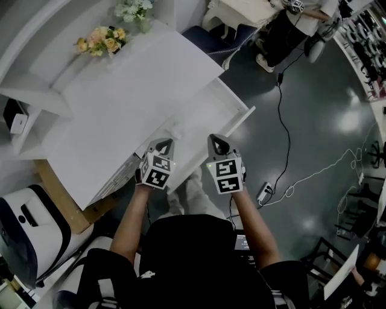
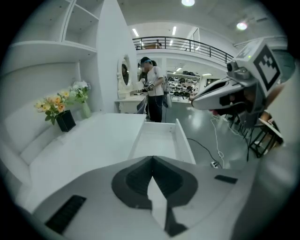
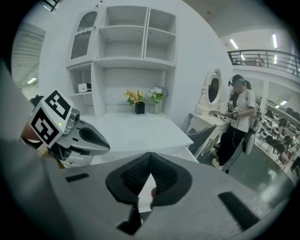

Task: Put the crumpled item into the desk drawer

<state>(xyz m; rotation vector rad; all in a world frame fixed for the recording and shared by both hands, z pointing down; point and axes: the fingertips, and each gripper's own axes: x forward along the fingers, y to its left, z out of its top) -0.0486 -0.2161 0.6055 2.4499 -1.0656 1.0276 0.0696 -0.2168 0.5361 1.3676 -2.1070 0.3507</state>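
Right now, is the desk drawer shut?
No, the drawer stands pulled out from the desk, with its white inside open to the left gripper view.

Head view: even overhead indoor light, no hard shadows. White desk [image 1: 120,114] and drawer [image 1: 208,111] are near blown out, with little surface detail. Dark glossy floor [image 1: 313,139] shows soft glare patches, the strongest near the right edge. Bottom of frame is dim and underexposed, with shade under the desk's front edge. Both gripper views: heavy fisheye, black vignette in the corners, and shelves [image 3: 136,61] bowing toward the edges. Ceiling lamps [image 2: 188,2] clip to white; strip lights [image 3: 234,44] glare too. Nearest foreground is soft and out of focus; the background is sharper but slightly hazy.
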